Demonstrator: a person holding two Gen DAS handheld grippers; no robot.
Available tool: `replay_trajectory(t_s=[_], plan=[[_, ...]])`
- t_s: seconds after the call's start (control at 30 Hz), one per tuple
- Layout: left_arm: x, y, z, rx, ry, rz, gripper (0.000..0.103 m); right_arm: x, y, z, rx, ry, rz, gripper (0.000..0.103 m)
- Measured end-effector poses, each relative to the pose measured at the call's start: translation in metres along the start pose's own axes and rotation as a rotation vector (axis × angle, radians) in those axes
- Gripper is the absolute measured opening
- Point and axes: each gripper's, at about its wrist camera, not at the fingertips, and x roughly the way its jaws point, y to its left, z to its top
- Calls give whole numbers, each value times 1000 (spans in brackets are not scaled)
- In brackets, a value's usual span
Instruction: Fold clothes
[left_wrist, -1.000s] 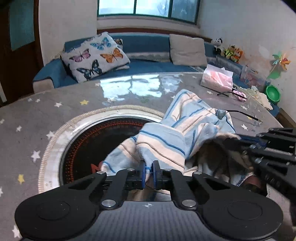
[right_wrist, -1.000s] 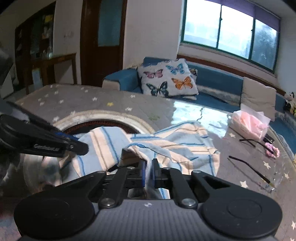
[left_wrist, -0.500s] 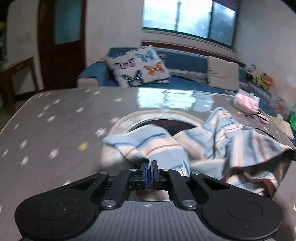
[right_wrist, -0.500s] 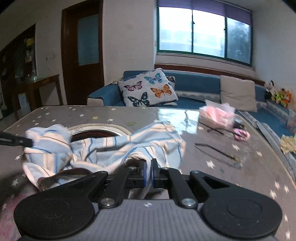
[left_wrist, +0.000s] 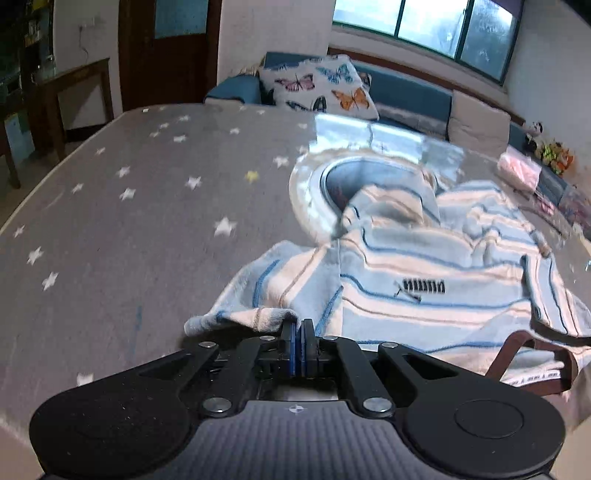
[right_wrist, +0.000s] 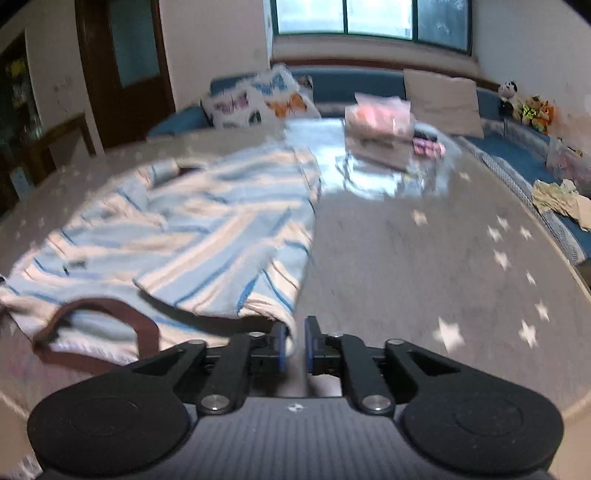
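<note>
Garment: my striped top (left_wrist: 424, 266), light blue, cream and blue lines, lies spread across the grey star-print tabletop (left_wrist: 122, 229); in the left wrist view it fills the centre and right of the frame, in the right wrist view (right_wrist: 177, 229) the left half.
Neckline: dark brown collar band (left_wrist: 532, 354) at lower right of the left view, at lower left of the right view (right_wrist: 107, 325).
Print: small dark logo (left_wrist: 423, 286) on the chest, centre right of the left view.
Left hand-held gripper (left_wrist: 297, 345): pads pressed together, pinching a sleeve edge of the top at lower centre.
Right hand-held gripper (right_wrist: 294, 345): jaws opening; a corner of the top's fabric hangs in the gap beside the left pad, and the right pad stands clear of it.
Round inset (left_wrist: 354, 177): ringed recess in the tabletop, upper centre of the left view, partly under the top.
Tissue pack (right_wrist: 378, 127): pink, on the tabletop, upper centre of the right view.
Butterfly cushion (left_wrist: 317, 86): on the blue sofa (left_wrist: 406, 92) past the tabletop's far edge.
</note>
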Motion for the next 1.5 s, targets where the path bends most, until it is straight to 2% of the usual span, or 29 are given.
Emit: replay_trajectory(t_s=[0.03,0.13,0.3,0.43,0.5,0.6,0.7,0.83,0.9,1.03,1.17,1.23,1.33,1.5], plan=[[-2,2,-3,3,6,4,3,-3,2,-4,-19,4,-14,25],[-5,6,-7,2,25,0,4,-13,10,-5,-90,-18,-41,35],[-11,8,-8,25,24,2,9,-26,34,7,-225,-98,-29,35],[-14,10,-7,55,12,11,15,-27,41,9,-261,-82,-8,38],[-16,11,-8,63,7,32,24,-28,47,8,-282,-78,13,38],[-19,13,-6,73,-9,62,31,-27,62,9,-328,-92,41,38],[-23,19,-4,56,-23,79,33,-25,72,13,-349,-115,81,38],[-22,19,0,57,-31,84,33,-4,86,16,-358,-67,158,36],[-21,17,2,67,-37,79,38,11,91,16,-353,-34,197,36],[-16,12,8,74,-39,73,40,32,103,14,-342,-4,232,36],[-10,2,16,90,-50,59,44,46,110,11,-329,10,238,27],[-6,-5,21,103,-56,54,45,47,109,10,-324,-5,218,7],[2,-17,30,119,-63,46,47,39,96,15,-269,-38,190,4],[17,-37,47,148,-72,32,48,12,51,24,-177,-125,59,4]])
